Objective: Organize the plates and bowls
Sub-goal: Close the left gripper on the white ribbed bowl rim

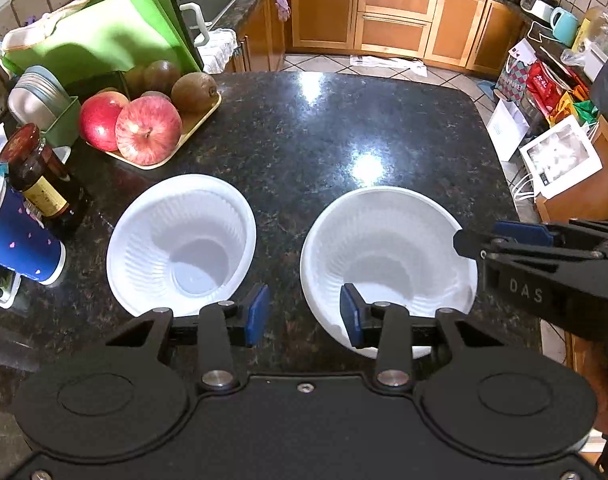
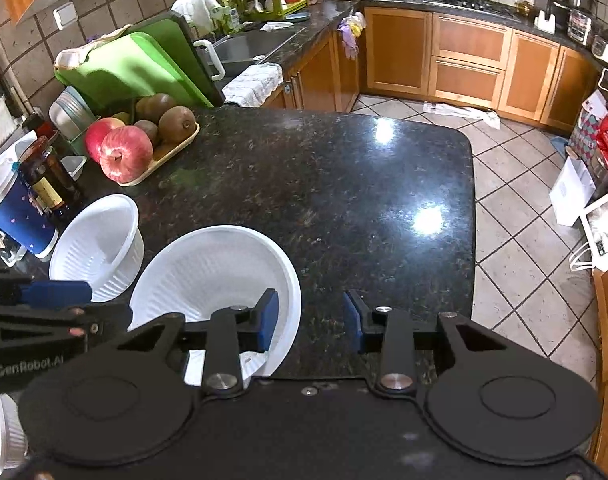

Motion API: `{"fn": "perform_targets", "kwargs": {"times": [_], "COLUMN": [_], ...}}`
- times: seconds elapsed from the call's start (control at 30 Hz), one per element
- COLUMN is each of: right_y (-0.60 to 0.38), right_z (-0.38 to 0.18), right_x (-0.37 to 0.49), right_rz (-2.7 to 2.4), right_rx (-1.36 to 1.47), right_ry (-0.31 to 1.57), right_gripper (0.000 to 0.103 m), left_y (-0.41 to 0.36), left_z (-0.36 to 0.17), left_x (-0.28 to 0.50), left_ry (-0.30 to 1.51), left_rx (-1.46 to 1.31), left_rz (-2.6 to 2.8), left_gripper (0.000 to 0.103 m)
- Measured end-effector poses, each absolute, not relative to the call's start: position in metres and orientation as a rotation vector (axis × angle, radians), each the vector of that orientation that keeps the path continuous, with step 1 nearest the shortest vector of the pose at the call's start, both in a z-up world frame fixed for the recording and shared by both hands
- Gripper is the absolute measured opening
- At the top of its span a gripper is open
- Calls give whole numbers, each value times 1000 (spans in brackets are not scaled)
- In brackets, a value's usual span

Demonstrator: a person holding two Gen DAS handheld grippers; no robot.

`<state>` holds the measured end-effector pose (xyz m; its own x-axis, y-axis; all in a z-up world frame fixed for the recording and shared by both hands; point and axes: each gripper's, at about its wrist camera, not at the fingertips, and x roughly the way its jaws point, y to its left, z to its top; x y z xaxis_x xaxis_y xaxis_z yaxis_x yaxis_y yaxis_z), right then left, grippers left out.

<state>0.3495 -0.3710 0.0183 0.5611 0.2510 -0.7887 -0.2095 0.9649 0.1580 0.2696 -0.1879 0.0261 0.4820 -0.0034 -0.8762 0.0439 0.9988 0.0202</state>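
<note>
Left wrist: left gripper (image 1: 304,314) unclenched, empty, straddling the near rim of wide bowl (image 1: 387,264); ribbed bowl (image 1: 182,244) beside it on counter (image 1: 304,140). Right wrist: right gripper (image 2: 311,322) unclenched over the same rim — both claws risk colliding or crushing thin plastic.

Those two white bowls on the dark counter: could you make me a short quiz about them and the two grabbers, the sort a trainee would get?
1. True or false: the deep ribbed bowl is stacked inside the wide bowl.
2. Which fruit lies nearest the front edge of the fruit tray? A) kiwi B) apple C) banana
3. Fill in: the right gripper has one blue pad over the wide bowl and the other over the bare ____.

Key:
1. False. They sit side by side, apart, on the counter.
2. B, the apples.
3. Counter. The left gripper is likewise open, holding nothing.
</note>
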Motion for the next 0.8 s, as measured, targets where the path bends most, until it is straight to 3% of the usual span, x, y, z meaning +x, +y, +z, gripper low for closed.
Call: {"fn": "perform_targets", "kwargs": {"times": [0.3, 0.47, 0.57, 0.8], "right_y": [-372, -369, -368, -363], "right_z": [7, 4, 2, 0], "right_x": [359, 355, 353, 350], "right_rz": [298, 309, 321, 310], "right_rx": [48, 22, 27, 14], "right_ry": [953, 947, 948, 944], "right_gripper": [31, 25, 17, 15], "left_y": [-199, -201, -201, -202], "left_z": [14, 7, 4, 0], "left_x": [282, 287, 288, 292], "left_ry": [1088, 1104, 1114, 1103], "left_rx": [78, 82, 80, 95], "left_rz": [-31, -40, -50, -56], "left_gripper": [47, 41, 30, 21]}}
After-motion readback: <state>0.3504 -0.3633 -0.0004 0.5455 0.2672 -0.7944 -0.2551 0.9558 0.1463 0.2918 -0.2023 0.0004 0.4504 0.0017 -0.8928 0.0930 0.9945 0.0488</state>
